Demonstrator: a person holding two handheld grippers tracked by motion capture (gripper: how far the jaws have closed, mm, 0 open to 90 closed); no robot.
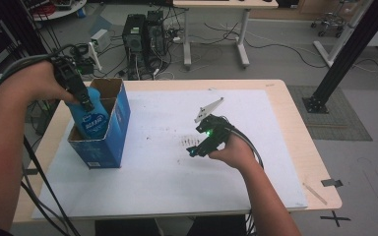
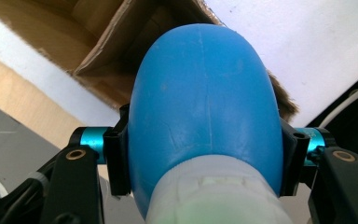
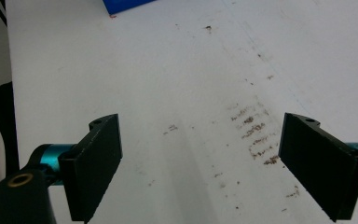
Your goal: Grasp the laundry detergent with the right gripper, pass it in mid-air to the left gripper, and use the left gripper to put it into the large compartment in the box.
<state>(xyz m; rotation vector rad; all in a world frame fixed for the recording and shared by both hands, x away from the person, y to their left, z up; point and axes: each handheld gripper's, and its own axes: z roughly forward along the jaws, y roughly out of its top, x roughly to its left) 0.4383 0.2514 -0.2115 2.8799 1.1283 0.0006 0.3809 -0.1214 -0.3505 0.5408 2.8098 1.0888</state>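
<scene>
Two black fingers (image 2: 117, 158) of the left gripper (image 1: 86, 104) are clamped on either side of a rounded blue plastic bottle (image 2: 205, 107), pressing its shoulder just above a pale whitish neck band. Seen from above, that bottle (image 1: 92, 117) stands partly inside an open blue cardboard box (image 1: 117, 129), its printed label showing above the near wall, with the gripper coming down on it from the top and the person's left forearm (image 1: 5, 132) reaching in from the worktop's left edge. The brown inner flaps of the box lie just beyond the bottle in the left gripper view. Well apart, towards the middle of the worktop, the right gripper (image 1: 195, 147) rests low over a white sheet (image 1: 167, 182) that covers the pale wooden worktop (image 1: 295, 142); its fingers (image 3: 98, 163) stand wide apart with nothing between them, above a patch of small brown scuff marks (image 3: 256, 135) on the sheet.
</scene>
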